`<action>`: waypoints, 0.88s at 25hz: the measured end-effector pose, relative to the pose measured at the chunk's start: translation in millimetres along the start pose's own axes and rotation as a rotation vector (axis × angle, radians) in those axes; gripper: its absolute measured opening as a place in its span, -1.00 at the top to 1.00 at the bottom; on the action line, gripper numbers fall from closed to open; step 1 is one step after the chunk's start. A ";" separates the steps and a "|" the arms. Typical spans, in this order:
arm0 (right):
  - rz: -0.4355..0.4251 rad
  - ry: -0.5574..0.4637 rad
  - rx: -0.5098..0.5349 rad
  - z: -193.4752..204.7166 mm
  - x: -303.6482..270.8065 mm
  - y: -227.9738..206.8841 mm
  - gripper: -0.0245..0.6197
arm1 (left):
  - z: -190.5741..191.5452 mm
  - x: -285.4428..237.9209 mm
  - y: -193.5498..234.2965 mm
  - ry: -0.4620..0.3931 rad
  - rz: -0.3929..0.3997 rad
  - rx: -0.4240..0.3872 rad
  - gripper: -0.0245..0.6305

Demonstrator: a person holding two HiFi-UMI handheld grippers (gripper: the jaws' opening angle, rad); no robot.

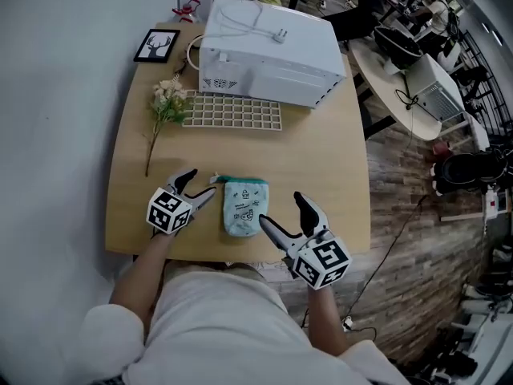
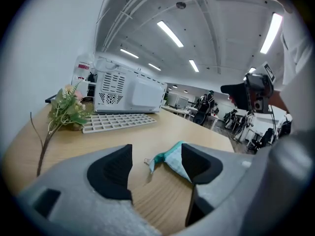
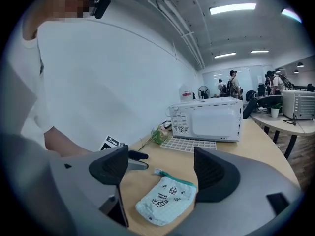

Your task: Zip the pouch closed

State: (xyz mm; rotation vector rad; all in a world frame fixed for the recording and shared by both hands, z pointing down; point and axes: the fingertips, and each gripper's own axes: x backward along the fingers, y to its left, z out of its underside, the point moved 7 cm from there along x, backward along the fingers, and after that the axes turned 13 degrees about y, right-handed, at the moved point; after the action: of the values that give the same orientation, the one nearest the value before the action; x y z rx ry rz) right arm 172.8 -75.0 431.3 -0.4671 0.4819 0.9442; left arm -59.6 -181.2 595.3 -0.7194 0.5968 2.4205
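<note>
Pouch [image 1: 244, 207] flat between the open left hand-held gripper [image 1: 203, 184] and the open right hand-held gripper [image 1: 280, 208]

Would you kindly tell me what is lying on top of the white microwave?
A white power cord with its plug lies looped on the microwave. Whatever is beneath the cord is covered.

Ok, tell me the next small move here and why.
Probably ease the left claw forward and close it on the small tab at the green top edge of the pouch. The pouch lies flat on the table, untouched. Both claws are open: the tab sits just ahead of the left claw's jaws, and the right claw hangs at the pouch's other side.
</note>
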 end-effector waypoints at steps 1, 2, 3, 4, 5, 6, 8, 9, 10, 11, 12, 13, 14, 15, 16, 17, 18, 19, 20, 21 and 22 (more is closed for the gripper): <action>-0.006 0.006 -0.003 1.8 -1.9 -2.1 -0.32 | 1.2 -6.4 1.9 0.026 -0.008 -0.006 -0.05; -0.011 0.010 -0.005 3.0 -3.4 -4.2 -0.31 | 1.9 -12.3 3.8 0.051 -0.017 -0.015 -0.05; -0.015 0.014 -0.006 4.0 -3.9 -5.9 -0.30 | 2.1 -17.7 4.9 0.075 -0.024 -0.024 -0.04; -0.017 0.019 -0.006 4.8 -3.4 -7.4 -0.30 | 1.9 -22.7 5.0 0.096 -0.028 -0.033 0.00; -0.017 0.022 -0.006 5.5 -2.1 -8.7 -0.29 | 1.8 -27.3 4.4 0.116 -0.029 -0.039 0.01; -0.016 0.024 -0.006 6.2 -0.5 -10.2 -0.29 | 2.0 -31.9 3.9 0.138 -0.030 -0.046 0.05; -0.012 0.023 -0.011 8.2 2.8 -14.2 -0.28 | 3.4 -41.5 4.7 0.197 -0.048 -0.056 0.11; -0.008 0.023 -0.015 9.8 4.2 -16.8 -0.27 | 4.3 -46.5 6.1 0.226 -0.062 -0.058 0.14; -0.004 0.023 -0.020 11.5 5.3 -19.4 -0.27 | 5.1 -51.1 7.5 0.250 -0.075 -0.058 0.14; 0.000 0.023 -0.026 13.2 6.2 -21.9 -0.27 | 5.5 -55.1 8.4 0.267 -0.084 -0.059 0.16; 0.003 0.023 -0.032 14.6 6.9 -24.1 -0.27 | 5.6 -58.6 8.3 0.282 -0.085 -0.061 0.18; 0.004 0.024 -0.037 15.4 7.4 -26.0 -0.26 | 5.8 -61.9 7.2 0.300 -0.081 -0.066 0.19; 0.004 0.025 -0.040 15.9 7.7 -27.4 -0.26 | 6.3 -65.0 5.3 0.320 -0.076 -0.073 0.21; 0.004 0.026 -0.041 16.1 7.5 -28.4 -0.26 | 7.2 -67.8 3.3 0.343 -0.073 -0.083 0.26; 0.002 0.027 -0.041 15.7 6.8 -29.1 -0.26 | 8.4 -70.1 1.8 0.362 -0.075 -0.091 0.37; 0.000 0.028 -0.040 15.0 5.6 -29.6 -0.26 | 9.6 -71.4 1.1 0.374 -0.081 -0.094 0.55; -0.004 0.028 -0.037 13.9 4.2 -29.8 -0.25 | 10.6 -71.9 1.0 0.377 -0.086 -0.091 0.74; -0.008 0.027 -0.033 12.6 2.7 -29.8 -0.25 | 11.3 -71.6 0.9 0.373 -0.088 -0.084 0.79; -0.012 0.027 -0.029 11.1 1.1 -29.7 -0.25 | 11.7 -70.7 0.7 0.365 -0.087 -0.077 0.80; -0.017 0.027 -0.025 9.6 -0.6 -29.4 -0.25 | 11.9 -69.3 0.3 0.355 -0.084 -0.073 0.81; -0.022 0.027 -0.022 8.1 -2.3 -29.1 -0.25 | 11.6 -67.4 0.0 0.345 -0.081 -0.072 0.82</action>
State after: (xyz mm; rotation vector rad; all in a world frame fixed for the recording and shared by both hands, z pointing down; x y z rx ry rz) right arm 197.8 -86.4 443.9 -0.5041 0.4903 0.9239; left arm -15.9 -199.7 644.5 -1.1821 0.6007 2.2681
